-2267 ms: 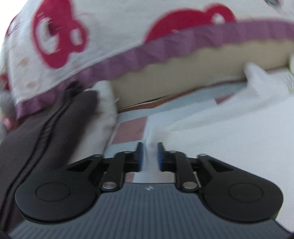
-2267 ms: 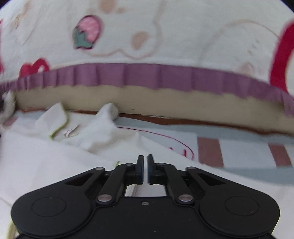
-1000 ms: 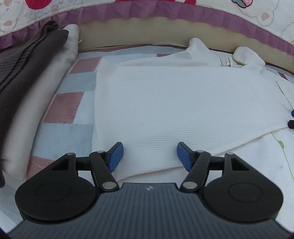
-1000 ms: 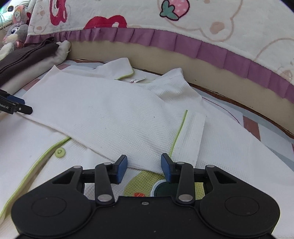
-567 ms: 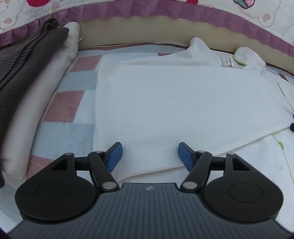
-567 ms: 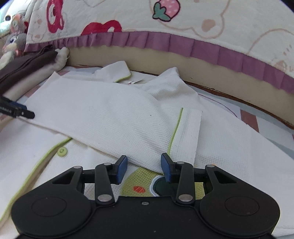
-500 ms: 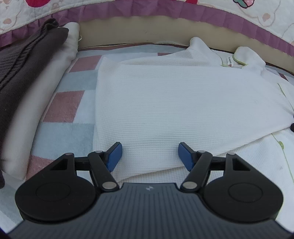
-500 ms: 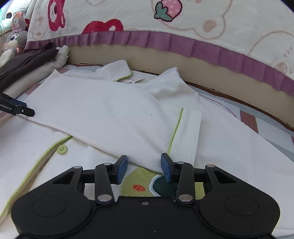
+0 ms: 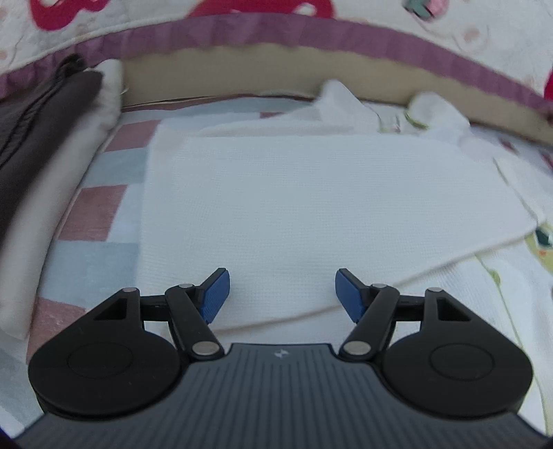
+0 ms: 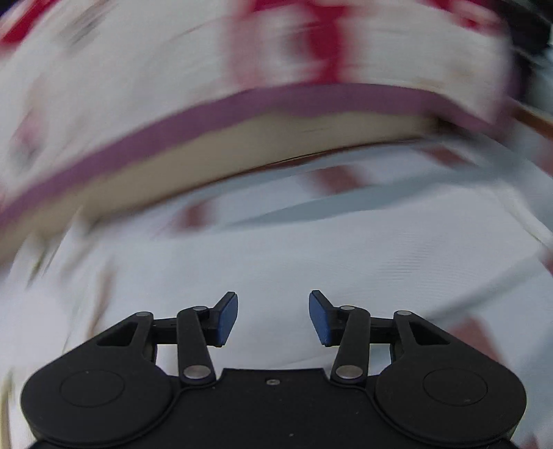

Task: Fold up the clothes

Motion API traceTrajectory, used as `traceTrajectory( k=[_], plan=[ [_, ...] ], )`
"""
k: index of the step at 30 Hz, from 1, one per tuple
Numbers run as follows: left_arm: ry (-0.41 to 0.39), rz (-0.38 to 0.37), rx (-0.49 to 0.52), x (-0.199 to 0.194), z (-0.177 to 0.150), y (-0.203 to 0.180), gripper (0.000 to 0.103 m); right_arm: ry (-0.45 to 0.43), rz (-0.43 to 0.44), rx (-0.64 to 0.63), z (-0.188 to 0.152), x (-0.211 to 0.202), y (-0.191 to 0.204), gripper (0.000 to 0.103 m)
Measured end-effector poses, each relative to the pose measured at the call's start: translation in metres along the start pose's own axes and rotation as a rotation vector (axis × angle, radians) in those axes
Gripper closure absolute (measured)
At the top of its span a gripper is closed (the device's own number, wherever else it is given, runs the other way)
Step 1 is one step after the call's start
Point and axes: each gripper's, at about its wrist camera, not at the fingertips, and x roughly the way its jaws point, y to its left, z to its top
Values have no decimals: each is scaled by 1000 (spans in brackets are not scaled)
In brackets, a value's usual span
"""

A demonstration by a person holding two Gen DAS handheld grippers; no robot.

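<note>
A white waffle-knit shirt with green piping (image 9: 311, 207) lies on a checked mat, one side folded across its front. Its collar (image 9: 425, 110) points toward the bed's edge. My left gripper (image 9: 281, 293) hovers open above the shirt's near folded edge, nothing between its blue pads. In the right wrist view the picture is smeared by motion. My right gripper (image 10: 273, 317) is over white cloth (image 10: 311, 262), its jaws opening with nothing between them.
A folded brown garment (image 9: 38, 127) on a cream one (image 9: 52, 193) lies left of the shirt. Behind runs the bed's tan side (image 9: 242, 74) under a quilt with a purple frill (image 9: 224, 32). The pink, blue and white mat (image 9: 93, 210) shows at left.
My right gripper has swung quickly sideways and rolled, so its view is blurred, and its jaws stand wider. My left gripper shifted a little; the shirt lies as before.
</note>
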Motion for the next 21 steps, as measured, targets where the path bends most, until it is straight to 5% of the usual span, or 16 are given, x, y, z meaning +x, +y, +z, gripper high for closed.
traceTrajectory(
  k=[5, 12, 15, 16, 17, 18, 21],
  plan=[
    [6, -24, 58, 2, -2, -29, 36, -42, -133, 284, 13, -14, -89, 52],
    [-22, -44, 58, -3, 2, -40, 36, -42, -215, 375, 10, 2, -133, 41],
    [-7, -41, 9, -3, 1, -32, 36, -79, -165, 406, 14, 20, -140, 35],
    [-3, -37, -2, -3, 1, -30, 36, -91, -108, 392, 17, 26, -139, 37],
    [1, -29, -6, -2, 1, -28, 36, -103, -52, 378, 19, 33, -138, 80],
    [4, -19, -7, -2, 1, -27, 36, -99, 7, 386, 21, 40, -136, 97],
    [3, 2, -34, -2, 3, -20, 36, -138, 145, 423, 23, 41, -106, 97]
  ],
)
